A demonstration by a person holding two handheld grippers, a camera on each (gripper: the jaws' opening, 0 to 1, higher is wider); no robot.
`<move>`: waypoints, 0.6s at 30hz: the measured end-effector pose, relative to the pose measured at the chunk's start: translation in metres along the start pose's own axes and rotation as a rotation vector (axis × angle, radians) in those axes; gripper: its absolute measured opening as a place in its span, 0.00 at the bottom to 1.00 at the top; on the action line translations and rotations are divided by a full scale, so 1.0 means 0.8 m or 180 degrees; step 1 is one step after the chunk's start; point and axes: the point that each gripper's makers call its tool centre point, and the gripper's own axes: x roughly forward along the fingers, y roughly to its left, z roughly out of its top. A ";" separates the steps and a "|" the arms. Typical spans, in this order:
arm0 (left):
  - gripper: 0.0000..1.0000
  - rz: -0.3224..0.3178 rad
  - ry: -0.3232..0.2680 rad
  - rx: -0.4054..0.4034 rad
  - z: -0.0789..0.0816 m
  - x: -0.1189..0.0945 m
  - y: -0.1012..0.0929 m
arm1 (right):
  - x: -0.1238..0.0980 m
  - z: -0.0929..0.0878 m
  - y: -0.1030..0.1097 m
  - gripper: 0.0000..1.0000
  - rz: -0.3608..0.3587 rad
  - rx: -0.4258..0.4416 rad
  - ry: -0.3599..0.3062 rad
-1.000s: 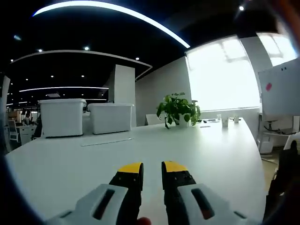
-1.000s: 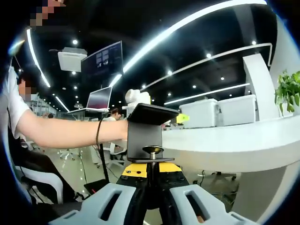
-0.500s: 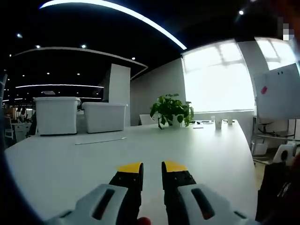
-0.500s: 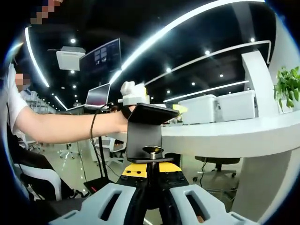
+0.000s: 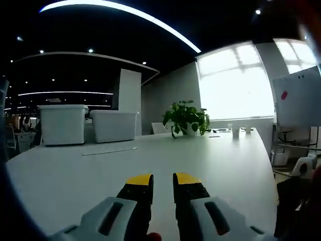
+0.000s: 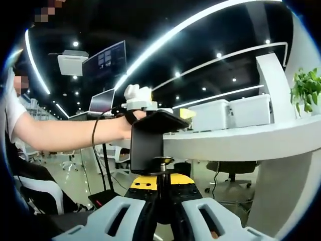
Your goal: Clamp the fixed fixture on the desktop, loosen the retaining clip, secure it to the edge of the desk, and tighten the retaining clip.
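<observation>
Beyond the edge of the white worktop (image 6: pixel 281 138), out in open air, the right tongs (image 6: pixel 157 183) are clenched on the screw (image 6: pixel 161 176) under the black clamp bracket (image 6: pixel 150 143), the jaws pinching the stem just below its round pad. The bracket's flat top plate sits level with the worktop surface, but whether its mouth has reached the edge I cannot tell — from this angle it looks beside the rim rather than around it. A person's forearm (image 6: pixel 70 136) crosses behind the bracket toward the left tongs' white body (image 6: pixel 138 96).

Over the worktop (image 5: pixel 235 165) the left tongs (image 5: pixel 163 182) hover with jaws nearly together and nothing visibly between them, well short of the two white bins (image 5: pixel 85 124) and the potted plant (image 5: pixel 185 118).

The main risk is the hold itself: a thin stem is all that carries the bracket, so the weight of the plate could swing it round or let it slip out and drop to the floor. If the gap between pad and plate is narrower than the worktop's thickness, the bracket would butt against the edge instead of sliding on — and pushing harder might twist it out of the grip. Tightening while the plate sits tilted would likely leave it crooked and loose.
</observation>
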 end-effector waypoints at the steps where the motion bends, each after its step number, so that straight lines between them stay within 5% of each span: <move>1: 0.16 0.0001 0.0000 0.0001 0.000 0.000 0.000 | 0.000 0.000 -0.001 0.04 -0.0007 0.0008 0.0000; 18: 0.16 0.0015 0.0007 0.0034 -0.001 0.000 0.000 | 0.013 -0.010 -0.026 0.04 -0.0108 0.0066 0.0082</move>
